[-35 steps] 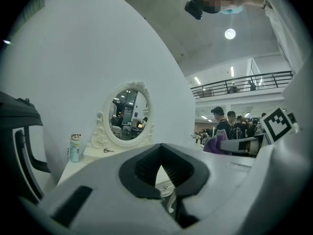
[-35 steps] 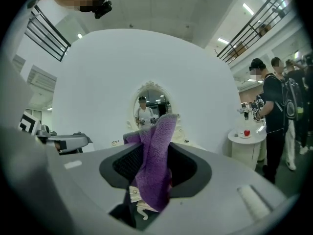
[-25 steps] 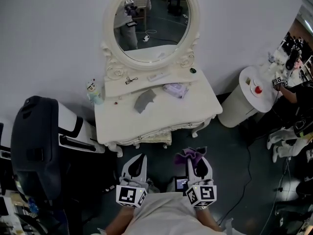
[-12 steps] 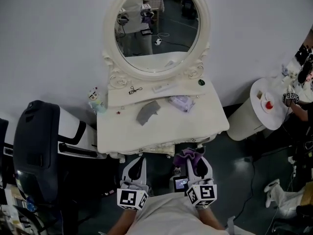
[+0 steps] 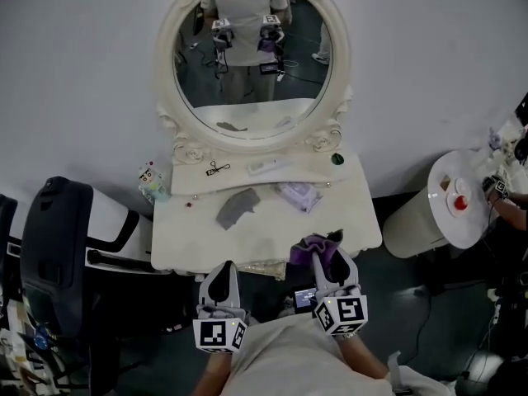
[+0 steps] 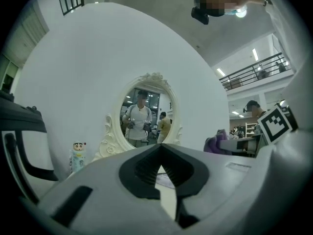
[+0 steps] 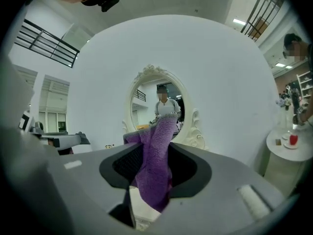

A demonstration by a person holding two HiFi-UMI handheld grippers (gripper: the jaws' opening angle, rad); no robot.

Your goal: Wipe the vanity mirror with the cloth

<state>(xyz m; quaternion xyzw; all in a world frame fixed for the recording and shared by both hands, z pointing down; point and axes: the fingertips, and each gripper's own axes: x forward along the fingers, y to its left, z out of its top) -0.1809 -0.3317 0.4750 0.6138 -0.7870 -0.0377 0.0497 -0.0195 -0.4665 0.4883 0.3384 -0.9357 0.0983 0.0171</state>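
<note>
Head view: the vanity mirror (image 5: 252, 60) stands at 12 o'clock above the white bench (image 5: 355, 221), and both grippers sit at 6 o'clock. Compared with a second ago, the bench has drawn closer. The right gripper (image 5: 327, 260) with the purple cloth (image 5: 316, 248) now overlaps the bench's front edge, and the glass now reflects the person, so the approach is under way. A grey rag (image 5: 238, 206) lies mid-bench. Left gripper view: the left gripper (image 6: 160, 153) has its jaws together on nothing; the mirror (image 6: 145, 114) is at 12 o'clock and the cloth (image 6: 215, 143) at 3 o'clock. Right gripper view: the right gripper (image 7: 154, 180) is clamped on the cloth (image 7: 156, 165), which stands up in front of the mirror (image 7: 159, 109). The cloth remains well apart from the glass, so wiping appears not yet begun.
</note>
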